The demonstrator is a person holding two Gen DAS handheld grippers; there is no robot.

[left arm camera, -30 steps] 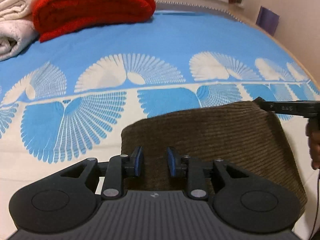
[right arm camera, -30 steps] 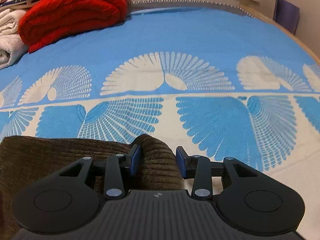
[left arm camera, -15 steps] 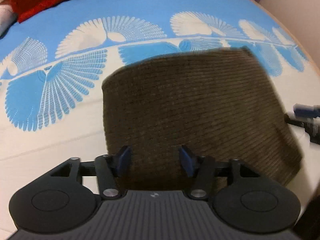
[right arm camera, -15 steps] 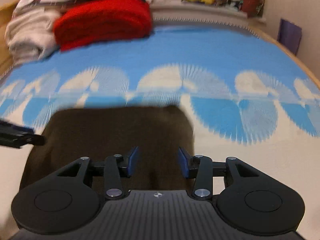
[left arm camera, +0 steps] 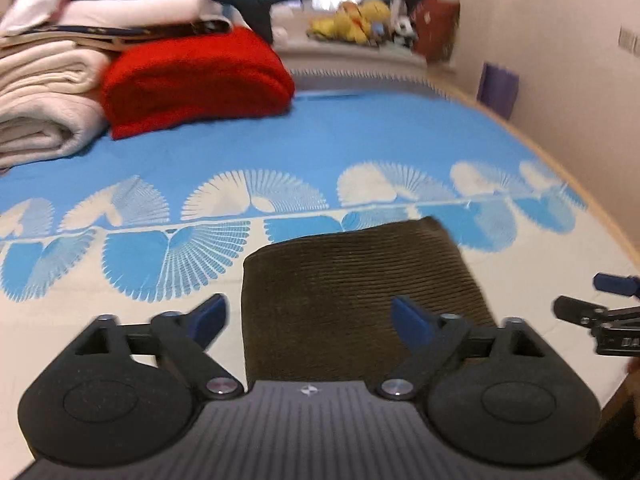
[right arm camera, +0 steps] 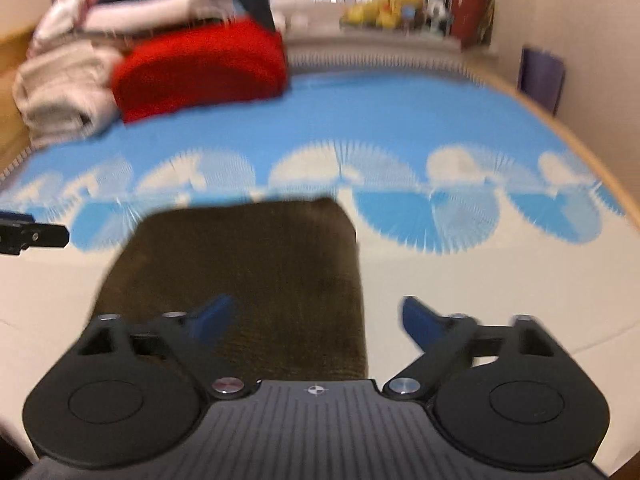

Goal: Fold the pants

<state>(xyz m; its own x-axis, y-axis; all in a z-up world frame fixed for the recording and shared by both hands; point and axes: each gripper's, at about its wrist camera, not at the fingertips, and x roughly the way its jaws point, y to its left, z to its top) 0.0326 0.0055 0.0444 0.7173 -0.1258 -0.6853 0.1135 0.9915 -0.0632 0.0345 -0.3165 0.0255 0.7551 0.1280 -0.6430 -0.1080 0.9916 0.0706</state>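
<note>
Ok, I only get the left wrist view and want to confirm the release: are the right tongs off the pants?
Observer: Yes. The right tongs have just been opening and stand wide. Neither pad presses the brown pants.
Operator: And the pants' near right edge? My own finger hides it.
Observer: It runs straight down the bedspread with no layer visibly sticking out, though the picture is blurred.

left gripper [left arm camera: 308, 314]: my body matte black, ribbed grey deck w/ small round emblem
pads [left arm camera: 412, 322]: blue
pivots: silver screws, round black discs
right gripper [right arm camera: 316, 318]: same build, blue pads
</note>
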